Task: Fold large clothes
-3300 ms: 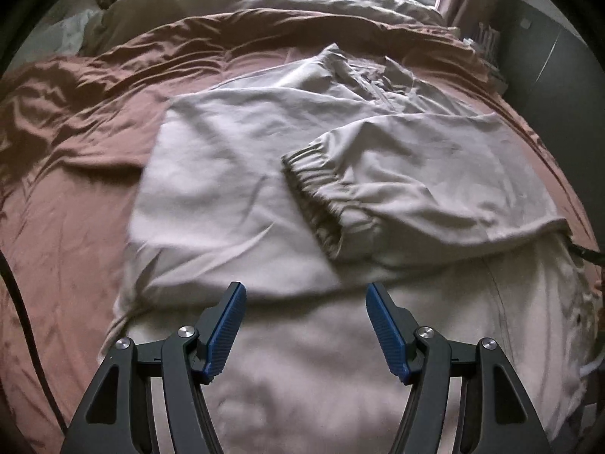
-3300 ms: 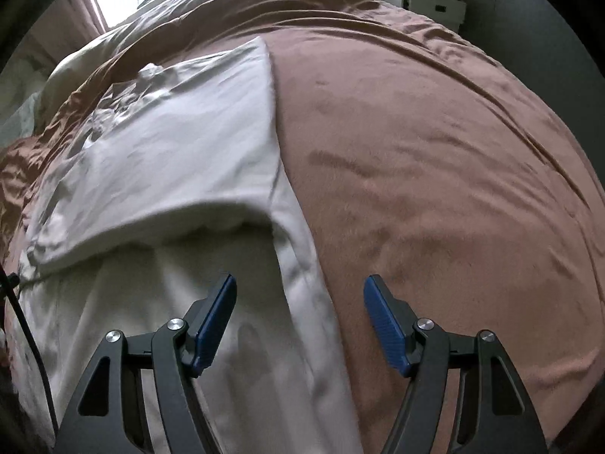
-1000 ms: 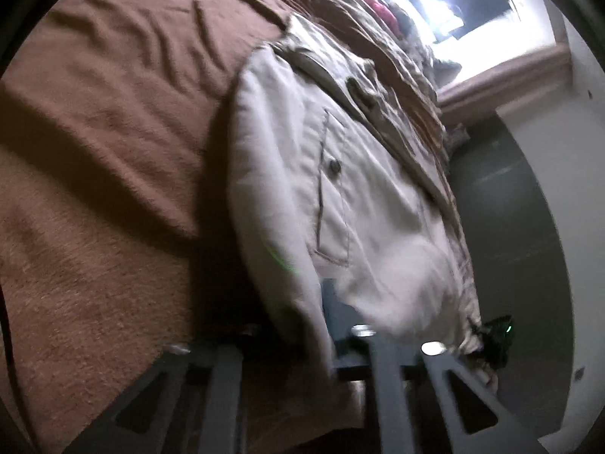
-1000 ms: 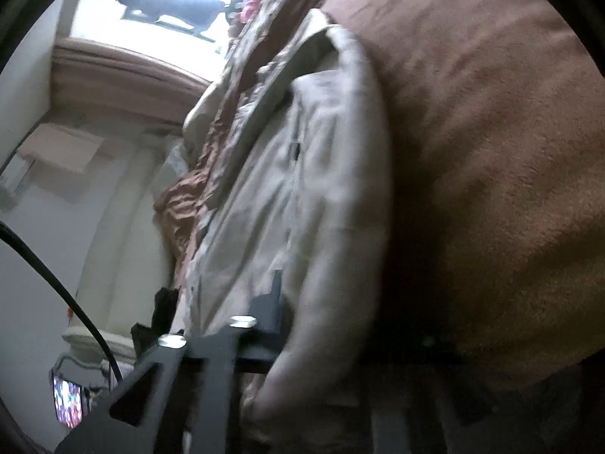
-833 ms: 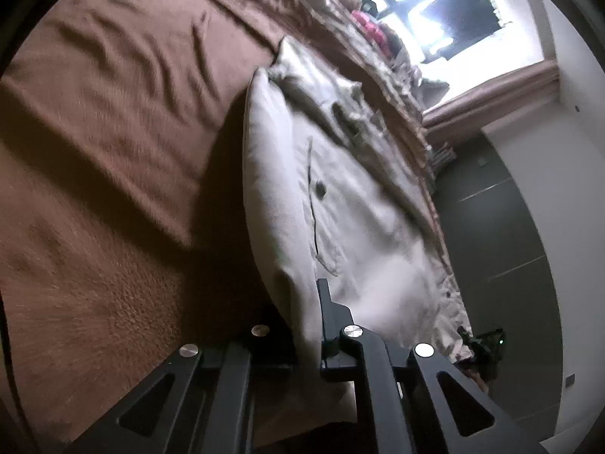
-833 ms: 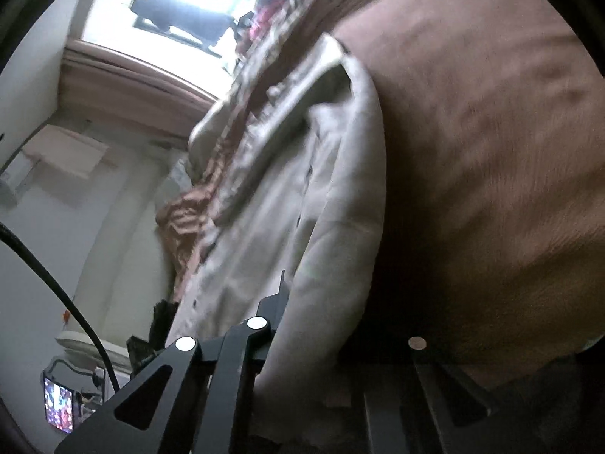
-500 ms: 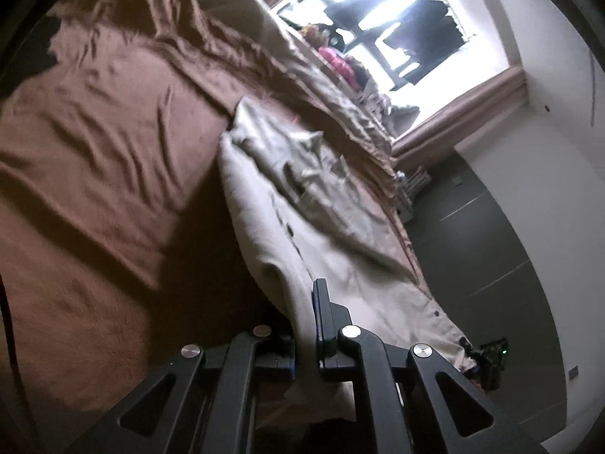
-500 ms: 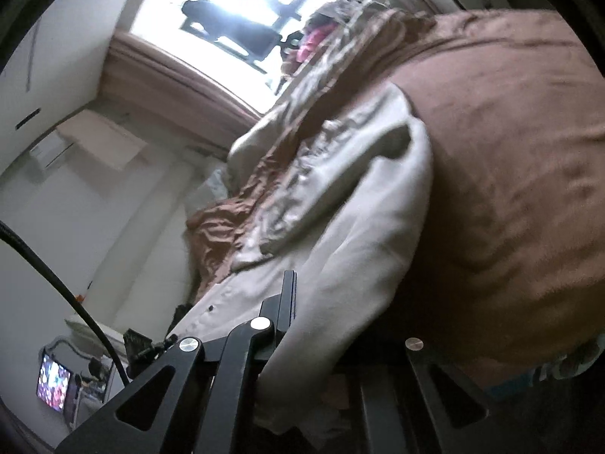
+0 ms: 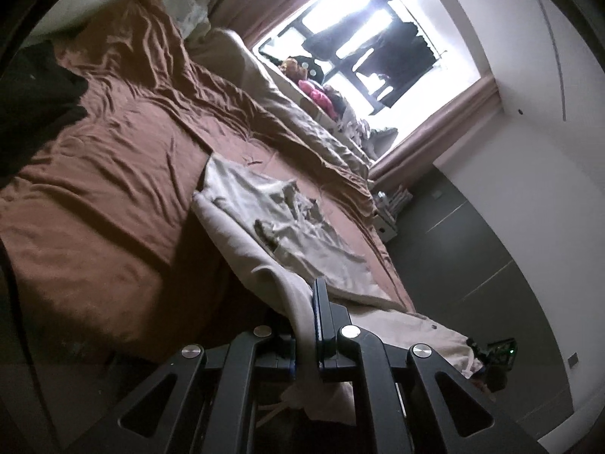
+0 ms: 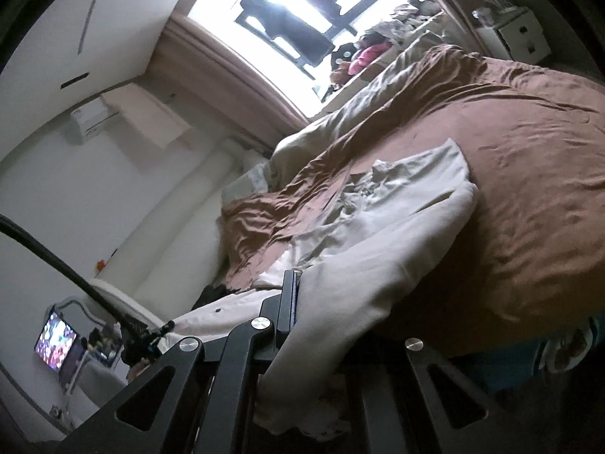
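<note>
A large beige jacket (image 9: pixel 264 212) lies on a brown bedspread (image 9: pixel 113 174), its far part flat with the collar rumpled, its near hem raised off the bed. My left gripper (image 9: pixel 307 325) is shut on the hem's left corner, the cloth running up between its fingers and draping below them. In the right wrist view the same jacket (image 10: pixel 397 234) stretches from the bed to my right gripper (image 10: pixel 302 302), which is shut on the hem's other corner; cloth hangs over and hides its right finger. The other gripper (image 10: pixel 143 340) shows small at lower left of this view.
The brown bedspread (image 10: pixel 529 196) covers the whole bed, with a beige duvet (image 9: pixel 302 113) bunched along the far side under a bright window (image 9: pixel 363 30). A dark wardrobe (image 9: pixel 472 249) stands beside the bed. A black cable (image 10: pixel 56 261) and a lit screen (image 10: pixel 55 336) are at left.
Both grippers have risen with the jacket's hem pinched in them, lifting its near half off the bed. The views now tilt up and show the window and the walls.
</note>
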{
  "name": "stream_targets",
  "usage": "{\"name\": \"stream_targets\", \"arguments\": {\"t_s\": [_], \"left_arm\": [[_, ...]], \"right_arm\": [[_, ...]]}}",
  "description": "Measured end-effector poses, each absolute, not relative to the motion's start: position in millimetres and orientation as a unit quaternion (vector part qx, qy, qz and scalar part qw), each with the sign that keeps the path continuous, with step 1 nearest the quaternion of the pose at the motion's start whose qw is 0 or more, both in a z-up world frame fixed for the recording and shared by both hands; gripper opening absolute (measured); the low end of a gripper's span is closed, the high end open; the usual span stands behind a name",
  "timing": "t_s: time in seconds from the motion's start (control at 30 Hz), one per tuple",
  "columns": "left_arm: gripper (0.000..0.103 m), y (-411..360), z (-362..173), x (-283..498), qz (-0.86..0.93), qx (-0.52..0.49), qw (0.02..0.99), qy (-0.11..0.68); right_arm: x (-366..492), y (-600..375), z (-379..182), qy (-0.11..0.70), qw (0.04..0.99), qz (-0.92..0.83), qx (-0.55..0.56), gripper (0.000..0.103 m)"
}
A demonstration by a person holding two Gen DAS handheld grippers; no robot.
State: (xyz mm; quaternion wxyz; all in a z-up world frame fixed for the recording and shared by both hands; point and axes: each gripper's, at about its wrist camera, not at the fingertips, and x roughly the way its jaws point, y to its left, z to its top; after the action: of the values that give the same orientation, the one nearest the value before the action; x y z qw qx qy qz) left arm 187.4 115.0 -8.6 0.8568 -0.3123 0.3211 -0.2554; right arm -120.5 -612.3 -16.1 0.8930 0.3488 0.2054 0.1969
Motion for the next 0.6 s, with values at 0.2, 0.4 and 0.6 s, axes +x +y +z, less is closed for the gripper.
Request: {"name": "stream_targets", "arguments": {"t_s": [0.2, 0.4, 0.6], "left_arm": [[0.006, 132, -3, 138, -0.251, -0.325, 0.858, 0.309], [0.007, 130, -14, 119, -0.24, -0.312, 0.863, 0.317], [0.007, 127, -15, 133, -0.225, -0.306, 0.871, 0.311]], "right_arm": [[-142, -609, -21, 0.216, 0.892, 0.195, 0.347, 0.002], [-154, -616, -32, 0.237, 0.887, 0.173, 0.357, 0.002], [-156, -613, -19, 0.231, 0.896, 0.141, 0.353, 0.002]]}}
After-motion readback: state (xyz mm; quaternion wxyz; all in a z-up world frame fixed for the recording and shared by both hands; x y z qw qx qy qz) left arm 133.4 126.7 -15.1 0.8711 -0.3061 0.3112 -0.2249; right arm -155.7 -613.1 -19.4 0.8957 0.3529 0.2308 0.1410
